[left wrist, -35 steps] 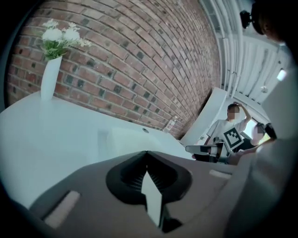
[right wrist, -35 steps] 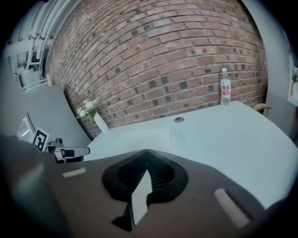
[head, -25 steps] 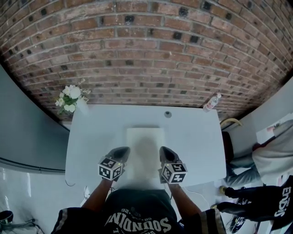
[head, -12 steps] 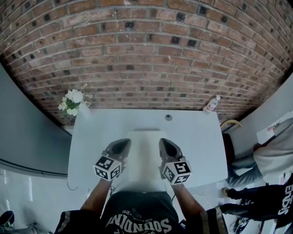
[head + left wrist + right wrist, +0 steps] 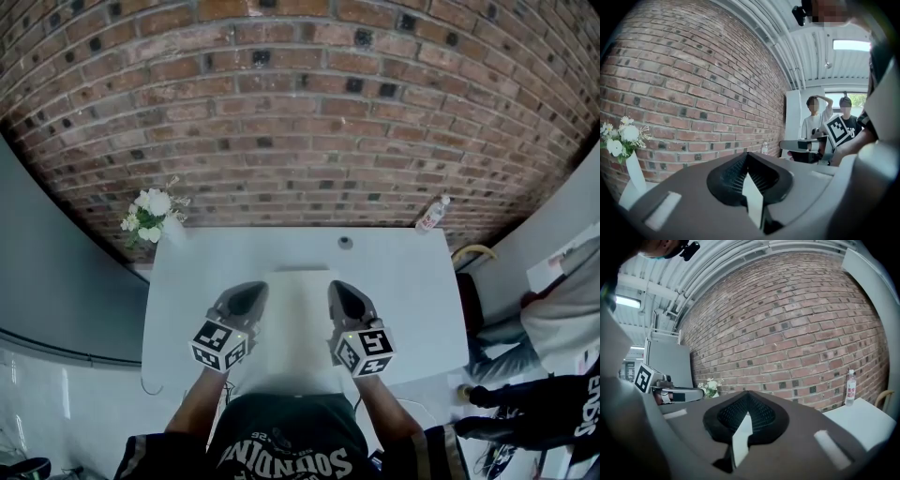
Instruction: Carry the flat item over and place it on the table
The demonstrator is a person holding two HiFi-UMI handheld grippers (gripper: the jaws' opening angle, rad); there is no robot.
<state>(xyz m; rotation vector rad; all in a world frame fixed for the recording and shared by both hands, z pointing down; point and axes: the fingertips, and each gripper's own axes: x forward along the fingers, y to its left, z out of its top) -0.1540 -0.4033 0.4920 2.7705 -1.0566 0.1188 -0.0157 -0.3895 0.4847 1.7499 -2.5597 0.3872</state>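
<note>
A: Where is the sheet point(image 5: 298, 323)?

B: Between the two grippers, out in front of the person and over the middle of the white desk point(image 5: 403, 291); the left gripper point(image 5: 249, 294) has its left edge, the right gripper point(image 5: 341, 294) has its right edge.

A: Are the jaws really on it?

B: Yes; each gripper view shows the ribbed pads pressed together on a thin white edge, with nothing else between them; both grippers point roughly level, towards the brick wall.

A: So the carrying is done?

B: I judge it nearly done; the sheet is already above the desk, so little or no travel seems left.

A: And the placing?

B: Not yet done; both grippers are pinching it, and it looks held up off the desk rather than lying on it, though the head view does not settle whether any part touches.

A: What is left?

B: Lowering it flat, then letting go on both sides and drawing the grippers clear.

A: Is anything in the way?

B: The flowers point(image 5: 148, 212) at the far left corner and the bottle point(image 5: 433, 214) at the far right corner stand well apart from it.
</note>
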